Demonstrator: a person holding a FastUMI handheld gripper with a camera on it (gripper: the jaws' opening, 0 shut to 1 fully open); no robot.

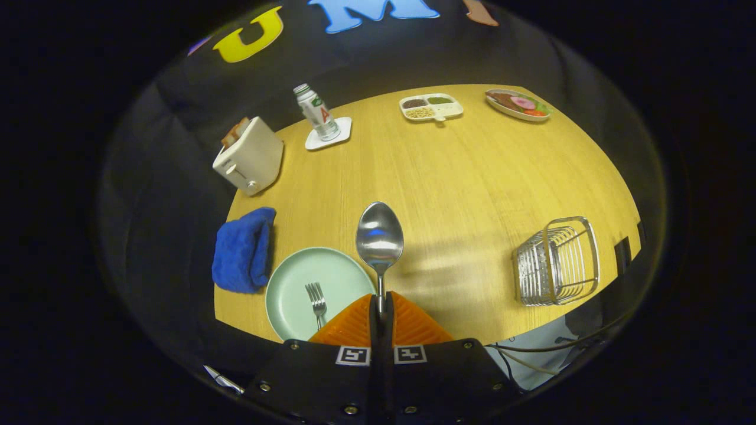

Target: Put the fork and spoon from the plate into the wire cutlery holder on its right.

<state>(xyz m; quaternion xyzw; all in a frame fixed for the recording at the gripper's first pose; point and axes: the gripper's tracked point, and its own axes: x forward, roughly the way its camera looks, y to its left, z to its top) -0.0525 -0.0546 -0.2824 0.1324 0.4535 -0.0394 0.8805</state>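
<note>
The table (472,177) carries the wire holder (557,261) at its near right edge, well off to the right of the fingers. The plate (295,295) sits near the front edge, the fork (316,302) lying on it, tines pointing away. The gripper (381,307) pinches the spoon (380,239) by its handle, bowl pointing straight ahead, long axis in line with the fingers.

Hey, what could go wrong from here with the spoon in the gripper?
The gripper pinches the spoon only at its thin handle, bowl far ahead, so it may swivel or slip on the way. The wire holder looks light and may tip when the spoon goes in. The fork remains on the plate.
</note>
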